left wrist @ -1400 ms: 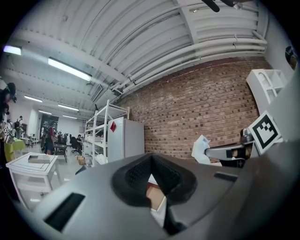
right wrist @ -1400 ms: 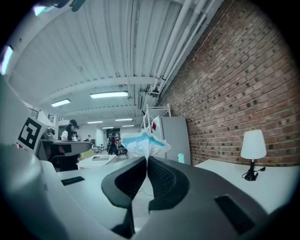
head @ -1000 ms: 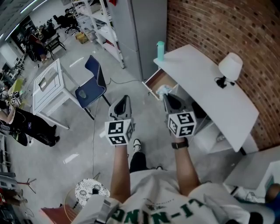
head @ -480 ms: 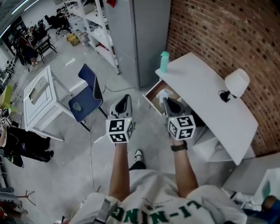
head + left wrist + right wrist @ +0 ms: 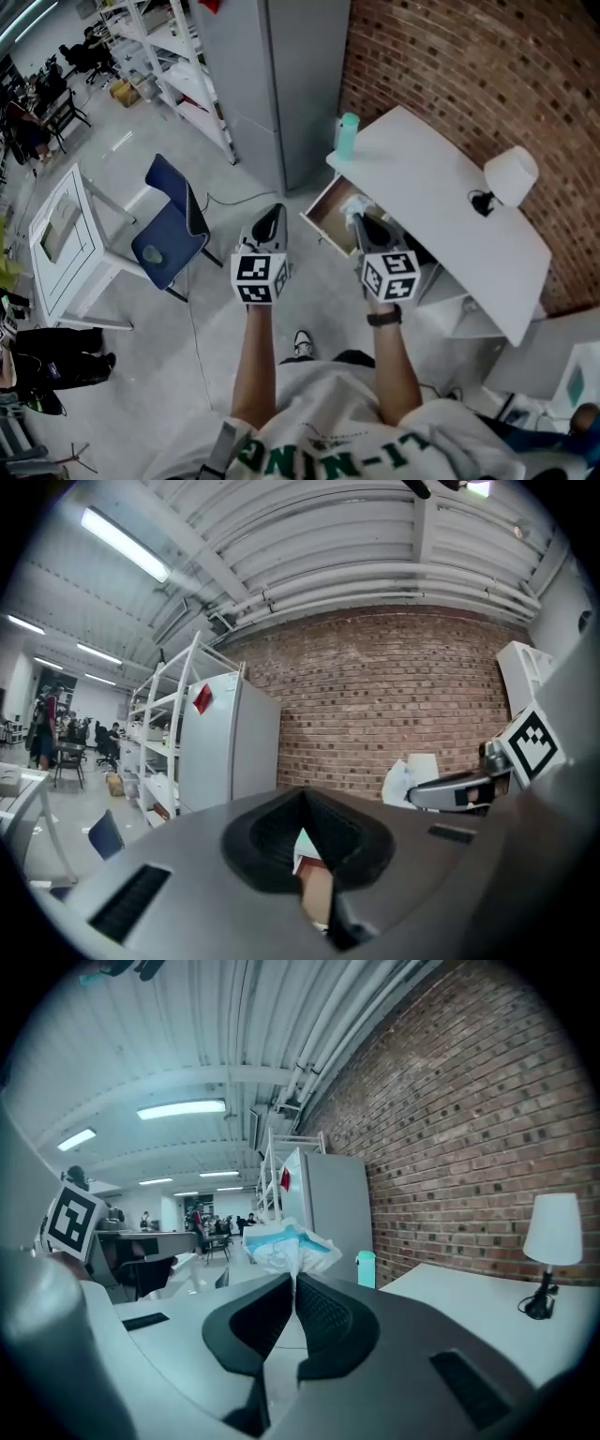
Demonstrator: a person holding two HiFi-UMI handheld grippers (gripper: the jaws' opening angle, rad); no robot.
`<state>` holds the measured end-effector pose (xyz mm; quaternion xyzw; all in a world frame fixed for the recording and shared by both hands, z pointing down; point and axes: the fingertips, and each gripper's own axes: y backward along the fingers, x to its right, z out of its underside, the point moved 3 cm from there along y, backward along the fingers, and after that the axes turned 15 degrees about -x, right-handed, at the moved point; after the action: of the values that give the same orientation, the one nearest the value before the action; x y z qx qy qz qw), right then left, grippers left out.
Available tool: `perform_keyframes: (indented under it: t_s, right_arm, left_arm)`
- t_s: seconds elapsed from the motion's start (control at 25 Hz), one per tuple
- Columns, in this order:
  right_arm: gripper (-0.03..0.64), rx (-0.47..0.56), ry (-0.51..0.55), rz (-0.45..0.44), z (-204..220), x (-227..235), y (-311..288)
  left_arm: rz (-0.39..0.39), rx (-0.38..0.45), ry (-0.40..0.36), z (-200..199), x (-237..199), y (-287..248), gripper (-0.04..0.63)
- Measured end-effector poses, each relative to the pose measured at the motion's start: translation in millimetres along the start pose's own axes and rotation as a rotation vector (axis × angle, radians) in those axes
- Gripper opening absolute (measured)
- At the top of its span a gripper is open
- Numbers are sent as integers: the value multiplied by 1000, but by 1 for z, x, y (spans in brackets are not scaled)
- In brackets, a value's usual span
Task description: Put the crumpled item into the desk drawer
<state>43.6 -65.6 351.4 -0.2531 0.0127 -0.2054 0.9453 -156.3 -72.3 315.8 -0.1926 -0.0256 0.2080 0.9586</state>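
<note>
Two grippers out front: right gripper (image 5: pixel 360 218) clamps crumpled item (image 5: pixel 285 1244) near open drawer (image 5: pixel 327 218); left gripper (image 5: pixel 272 215) jaws together, nothing held.

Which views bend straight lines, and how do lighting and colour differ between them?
Left gripper view: strong fisheye, dark corners, brick wall courses bowed, warm tones. Right gripper view: same fisheye, bluish cast, ceiling light bright, crumpled item sharp. Head view: milder distortion, even lighting.

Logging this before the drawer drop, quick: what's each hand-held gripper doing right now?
Left hand-held gripper: closed, nothing held.
Right hand-held gripper: closed on the crumpled white-and-blue wrapper.
</note>
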Motion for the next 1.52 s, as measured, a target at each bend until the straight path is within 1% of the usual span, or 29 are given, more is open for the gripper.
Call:
perform_keyframes:
  t_s: [0.16,0.32,0.48,0.76,1.04,1.2,1.36,1.52]
  right_arm:
    - [12,-30,-7,42,5,9,-21]
    - [13,-81,-39,79,19,28,-34]
    - [13,-119,-64,83,31,47,-57]
    - [14,-196,-135,59,55,88,-109]
    - [13,-308,-144,41,97,101,-162]
    - [14,-360,-160,33,119,113,-187]
    - [14,-437,-148,33,148,119,-209]
    - [12,-496,-147,33,175,129,-230]
  left_arm:
    - [85,-10,-36,4,-4,-32,-6]
    - [150,-37,-55,8,10,-65,-6]
    - [197,-63,-56,14,23,-103,-6]
    - [219,-138,-40,32,32,-170,-6]
    - [228,-241,6,76,25,-220,-6]
    - [230,-274,30,97,21,-245,-6]
    - [227,-308,35,119,17,-266,-6]
    - [234,-347,68,138,13,-285,-6]
